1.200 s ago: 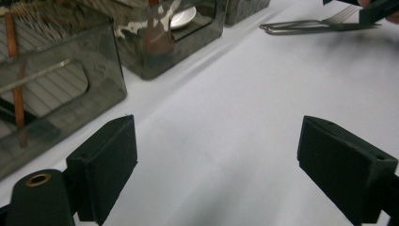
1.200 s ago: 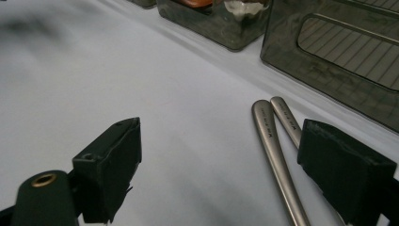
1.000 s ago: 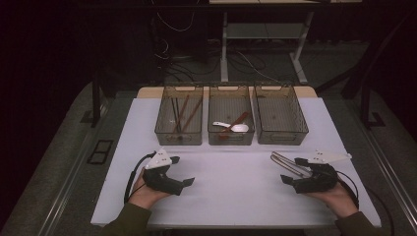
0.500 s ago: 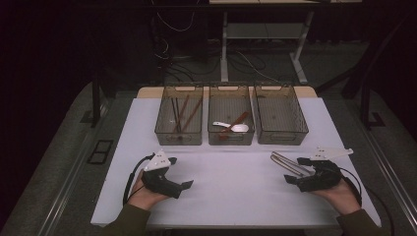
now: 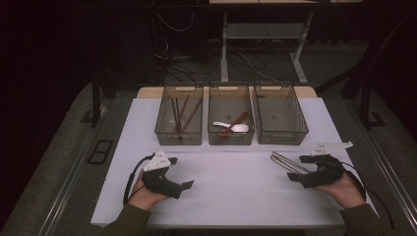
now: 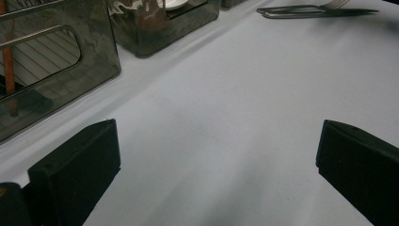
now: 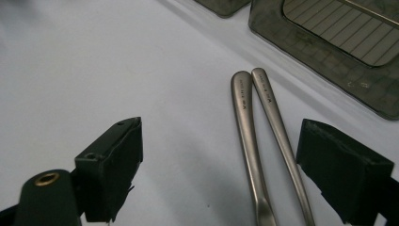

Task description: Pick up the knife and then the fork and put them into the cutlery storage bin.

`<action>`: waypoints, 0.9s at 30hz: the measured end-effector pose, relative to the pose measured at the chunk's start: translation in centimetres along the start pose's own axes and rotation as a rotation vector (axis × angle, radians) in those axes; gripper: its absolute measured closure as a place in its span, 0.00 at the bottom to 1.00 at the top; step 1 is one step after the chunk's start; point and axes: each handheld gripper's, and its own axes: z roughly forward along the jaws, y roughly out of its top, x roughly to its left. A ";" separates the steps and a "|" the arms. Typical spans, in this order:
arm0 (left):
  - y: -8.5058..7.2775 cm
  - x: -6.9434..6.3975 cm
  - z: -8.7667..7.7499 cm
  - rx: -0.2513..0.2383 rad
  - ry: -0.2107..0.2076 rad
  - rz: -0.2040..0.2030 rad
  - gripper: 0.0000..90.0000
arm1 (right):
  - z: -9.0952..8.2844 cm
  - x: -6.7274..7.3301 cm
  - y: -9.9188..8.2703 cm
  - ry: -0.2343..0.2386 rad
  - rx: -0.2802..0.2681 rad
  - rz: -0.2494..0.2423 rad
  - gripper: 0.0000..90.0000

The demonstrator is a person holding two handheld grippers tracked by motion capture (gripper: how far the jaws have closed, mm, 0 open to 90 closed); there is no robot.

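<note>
Two metal forks (image 5: 285, 162) lie side by side on the white table (image 5: 236, 196) at the right. Their handles (image 7: 247, 117) run up between the jaws of my right gripper (image 5: 297, 169), which is open and not touching them. The same gripper (image 7: 221, 136) sits low over the table. My left gripper (image 5: 181, 173) rests near the front left. Its jaws have just been opening and stand wide, with nothing but bare table between them (image 6: 216, 160). From there the forks (image 6: 310, 9) lie far off.
Three smoky clear bins stand in a row at the back. The left bin (image 5: 178, 138) holds chopsticks (image 5: 184, 113), and the middle bin (image 5: 231, 139) holds a white spoon (image 5: 233, 127) and a brown one (image 5: 238, 119). Nothing lies in the right bin (image 5: 280, 139).
My right hand has drifted slightly to the right while the forks stayed put. The left hand has kept its place.
</note>
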 end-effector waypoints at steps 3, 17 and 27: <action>0.0 0.0 0.1 0.005 -0.007 0.001 0.00 | 0.0 -0.2 0.0 -0.008 0.000 0.001 0.17; 0.0 -0.2 0.3 0.007 -0.018 0.003 0.00 | -0.3 -1.8 1.2 -0.030 0.093 -0.033 0.18; 0.1 -0.3 0.3 0.007 -0.022 0.003 0.00 | 0.3 -3.1 2.0 -0.050 0.211 -0.076 0.39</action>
